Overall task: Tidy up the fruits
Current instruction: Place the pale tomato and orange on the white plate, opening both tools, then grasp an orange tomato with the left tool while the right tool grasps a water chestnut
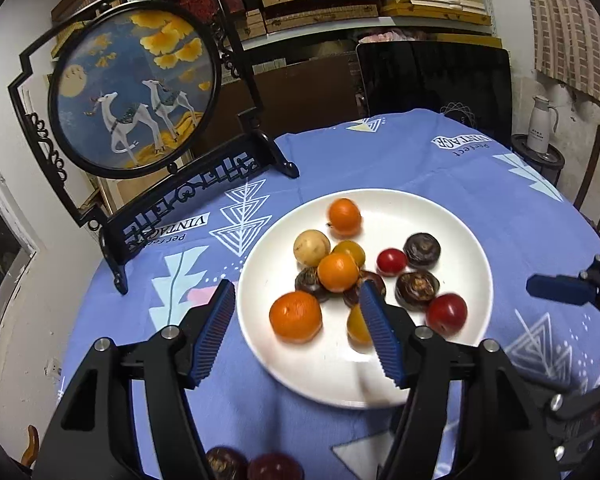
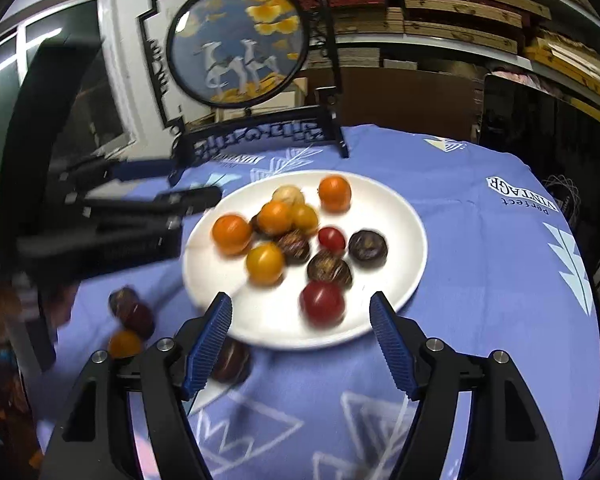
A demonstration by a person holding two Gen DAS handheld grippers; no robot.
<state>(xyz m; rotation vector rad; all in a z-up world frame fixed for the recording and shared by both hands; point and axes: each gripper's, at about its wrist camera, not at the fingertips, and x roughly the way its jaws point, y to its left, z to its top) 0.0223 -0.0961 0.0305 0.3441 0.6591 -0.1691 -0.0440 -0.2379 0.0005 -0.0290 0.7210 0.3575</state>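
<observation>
Blue cloth with white tree shapes covers the round table [image 1: 480,168], and shelves of flat boxes are seen behind it. At the far left edge of the table a round deer picture [image 1: 134,92] in a black stand is set upright.

Near the middle of the table a white plate [image 1: 452,224] is found, and most of the fruits are heaped on it. On the plate three orange fruits [image 1: 295,316] are counted, two small yellow ones [image 2: 265,263], two red ones [image 2: 322,304], one pale round one [image 1: 311,247], and about four dark brown flat ones [image 2: 367,249]; the ones under the heap are partly hidden. Off the plate, by the near left edge of the table, four more are seen on the cloth [image 2: 132,314]: about three dark and one orange.

The fruits are judged to be small, light and round, so they can roll away. The red and yellow ones look smooth, slippery and soft, so they should be squeezed gently. Each one is best held across its middle, from both sides.

The left gripper [image 1: 296,332] is held half wide over the near edge of the plate, and nothing is held in it. The right gripper [image 2: 300,344] is held wide too, with nothing pressed between its blue pads [image 2: 208,348].
</observation>
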